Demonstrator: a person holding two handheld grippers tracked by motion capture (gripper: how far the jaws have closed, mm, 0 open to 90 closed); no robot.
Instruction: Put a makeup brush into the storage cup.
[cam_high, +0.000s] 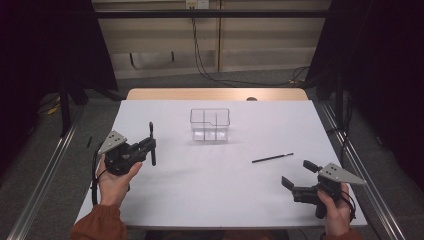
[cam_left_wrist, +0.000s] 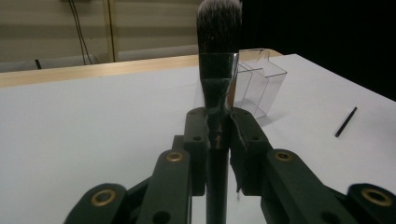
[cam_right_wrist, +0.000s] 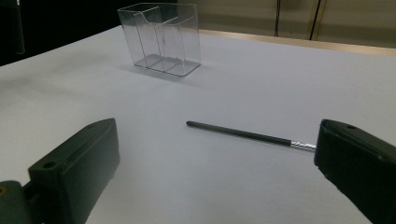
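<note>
Over the table's left side, I've got a makeup brush (cam_left_wrist: 217, 70) clamped upright in my left gripper (cam_high: 148, 147).

Its jaws are pinched on the handle just under the ferrule, bristles up, so I judge it can drop handle-first into the clear organizer (cam_high: 210, 125) standing at mid-table, well apart from it. My right gripper (cam_high: 297, 174) hovers low at the right with its jaws wide and nothing between them, lined up on the thin dark brush (cam_right_wrist: 250, 135) lying flat on the white table (cam_high: 210, 190) just ahead, likely the next pick.
</note>
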